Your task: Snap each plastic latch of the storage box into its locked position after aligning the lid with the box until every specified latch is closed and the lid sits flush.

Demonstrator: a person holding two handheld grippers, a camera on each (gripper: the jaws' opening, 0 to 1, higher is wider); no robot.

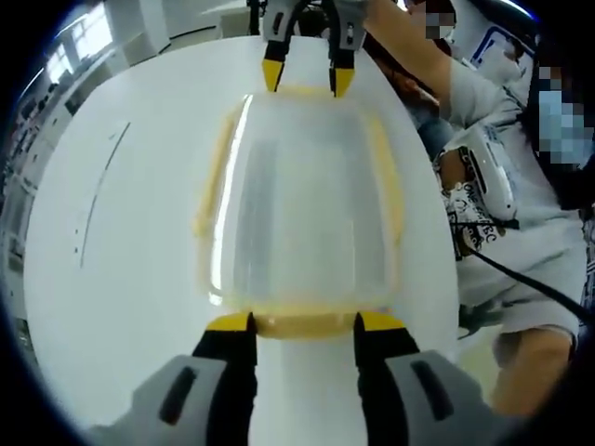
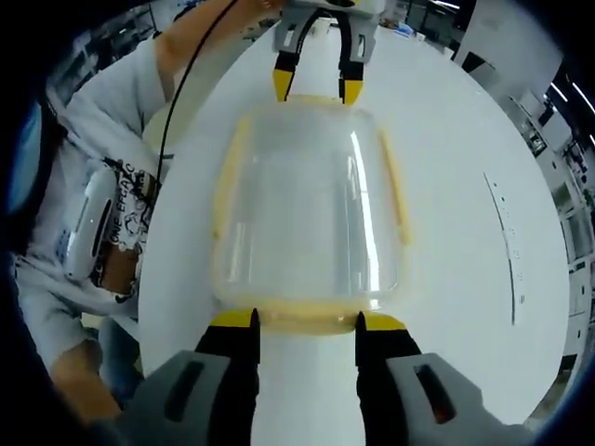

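- Storage box (image 1: pixel 302 209) sits on the white worktop (image 1: pixel 121 279), centre of the left gripper view; clear lid (image 1: pixel 307 200) on top, yellow latches along all four sides.
- My left hand-held gripper (image 1: pixel 303 322) rises from the bottom of that frame. Jaws spread about as wide as the near end latch (image 1: pixel 302 323), yellow tips at its two ends. Nothing is clamped between them.
- Whether the tips press on the latch or merely sit against it, I cannot tell.
- Side latches (image 1: pixel 212 181) lie close along the box walls on both long sides.
- Top centre of the left gripper view: my right hand-held gripper (image 1: pixel 303 79) comes in from the far end, its yellow tips at the far end latch (image 1: pixel 302 93).
- Right gripper view: the same box (image 2: pixel 307 218) in the middle of the frame, seen from the opposite end.
- Right hand-held gripper (image 2: pixel 307 322) from the bottom edge, jaws parted to about the width of the end latch (image 2: pixel 307 321) nearest it, tips at its ends, gripping nothing.
- Left hand-held gripper (image 2: pixel 315 85) appears top centre there, tips at the far latch.
- A person in a pale printed shirt (image 2: pixel 112 223) stands at the left of the right gripper view, beside the worktop edge.
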